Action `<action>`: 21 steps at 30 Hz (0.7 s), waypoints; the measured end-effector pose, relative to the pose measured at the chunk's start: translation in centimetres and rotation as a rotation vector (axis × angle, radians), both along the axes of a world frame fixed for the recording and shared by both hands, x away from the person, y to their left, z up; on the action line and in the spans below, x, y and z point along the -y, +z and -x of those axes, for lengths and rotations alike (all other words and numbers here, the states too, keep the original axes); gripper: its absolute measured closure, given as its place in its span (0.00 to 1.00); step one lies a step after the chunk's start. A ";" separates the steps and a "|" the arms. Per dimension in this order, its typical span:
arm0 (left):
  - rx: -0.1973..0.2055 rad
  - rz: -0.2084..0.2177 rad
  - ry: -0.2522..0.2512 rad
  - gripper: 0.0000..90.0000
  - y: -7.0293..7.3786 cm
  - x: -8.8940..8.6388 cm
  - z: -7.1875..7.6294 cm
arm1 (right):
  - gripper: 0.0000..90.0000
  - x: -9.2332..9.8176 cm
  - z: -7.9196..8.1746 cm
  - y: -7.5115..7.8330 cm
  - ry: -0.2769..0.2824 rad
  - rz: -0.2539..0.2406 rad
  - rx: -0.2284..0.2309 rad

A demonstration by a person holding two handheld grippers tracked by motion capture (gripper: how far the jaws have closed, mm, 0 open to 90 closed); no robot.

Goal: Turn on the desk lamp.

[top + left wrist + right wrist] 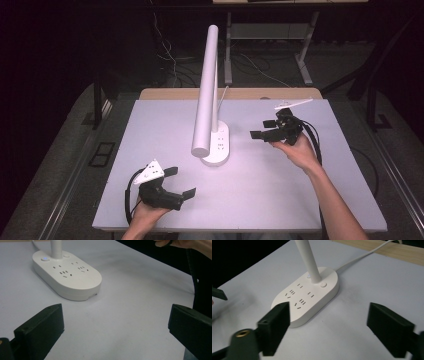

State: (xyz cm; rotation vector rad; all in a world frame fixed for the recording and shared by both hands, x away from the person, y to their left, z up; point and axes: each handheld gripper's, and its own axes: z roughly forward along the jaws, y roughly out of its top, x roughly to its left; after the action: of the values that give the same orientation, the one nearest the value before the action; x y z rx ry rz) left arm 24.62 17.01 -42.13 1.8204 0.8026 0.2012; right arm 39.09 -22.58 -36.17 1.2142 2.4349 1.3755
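Observation:
A white desk lamp stands mid-table: an oval base (218, 146) with sockets and buttons, and a long tubular lamp head (206, 90) rising over it. The same base (67, 274) lies ahead of my left gripper, and the base (306, 296) also lies ahead of my right one. My left gripper (179, 182) is open near the table's front left, aimed at the lamp, nothing between its jaws. My right gripper (259, 129) is open to the right of the base, held in a hand, jaws empty.
The white tabletop (280, 185) sits on a wooden desk edge (250, 93). The lamp's white cord (359, 257) runs off the back. Black cables (314, 137) trail from the right gripper. Beyond the table are a dark floor, cables and table legs (304, 60).

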 end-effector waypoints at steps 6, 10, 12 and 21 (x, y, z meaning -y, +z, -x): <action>0.000 0.000 -0.002 0.00 0.0 0.1 0.0 | 0.00 1.4 2.4 -0.2 -0.009 -0.018 0.012; -0.003 -0.001 -0.004 0.00 0.0 0.2 0.0 | 0.00 2.6 4.1 -0.3 -0.020 -0.037 0.024; -0.003 -0.001 -0.004 0.00 0.0 0.2 0.1 | 0.00 3.3 5.4 -0.6 -0.029 -0.036 0.030; 0.000 -0.005 -0.003 0.00 0.0 0.2 0.1 | 0.01 4.7 8.0 -1.8 -0.043 -0.045 0.039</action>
State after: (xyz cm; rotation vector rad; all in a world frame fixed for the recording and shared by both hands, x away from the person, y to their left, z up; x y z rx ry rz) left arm 24.57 16.80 -42.16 1.8265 0.7998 0.2019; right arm 31.04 -27.23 -37.96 1.2303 2.3502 1.4361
